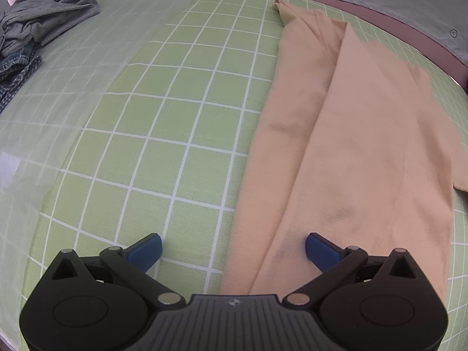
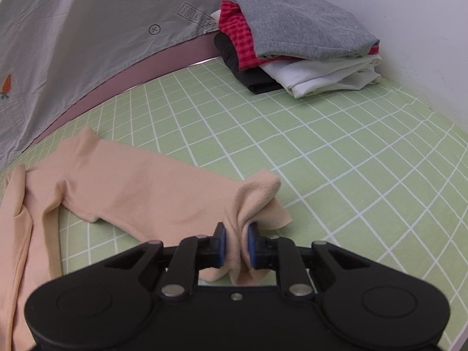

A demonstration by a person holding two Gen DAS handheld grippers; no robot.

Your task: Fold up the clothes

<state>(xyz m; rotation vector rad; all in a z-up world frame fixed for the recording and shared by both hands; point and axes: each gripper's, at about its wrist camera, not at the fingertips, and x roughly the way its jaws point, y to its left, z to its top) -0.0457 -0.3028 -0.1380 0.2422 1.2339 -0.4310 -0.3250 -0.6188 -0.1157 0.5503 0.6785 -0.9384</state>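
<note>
The peach shirt (image 1: 345, 146) lies lengthwise on the green checked sheet (image 1: 181, 122), one long side folded over its middle. The left gripper (image 1: 234, 250) stands wide apart at the shirt's near end; its right finger is above the cloth, its left finger above bare sheet, and nothing is held. The right gripper (image 2: 236, 241) is closed tight on a bunched sleeve (image 2: 163, 193) of the same shirt, with the cloth pinched between the blue pads (image 2: 221, 241) and spilling to either side. A pile of crumpled grey and blue clothes (image 1: 35, 26) sits at the sheet's far left corner. A stack of folded clothes (image 2: 295, 41), grey on top, rests against the white wall (image 2: 409, 29). A grey printed cloth (image 2: 87, 35) lies along the far edge.
</note>
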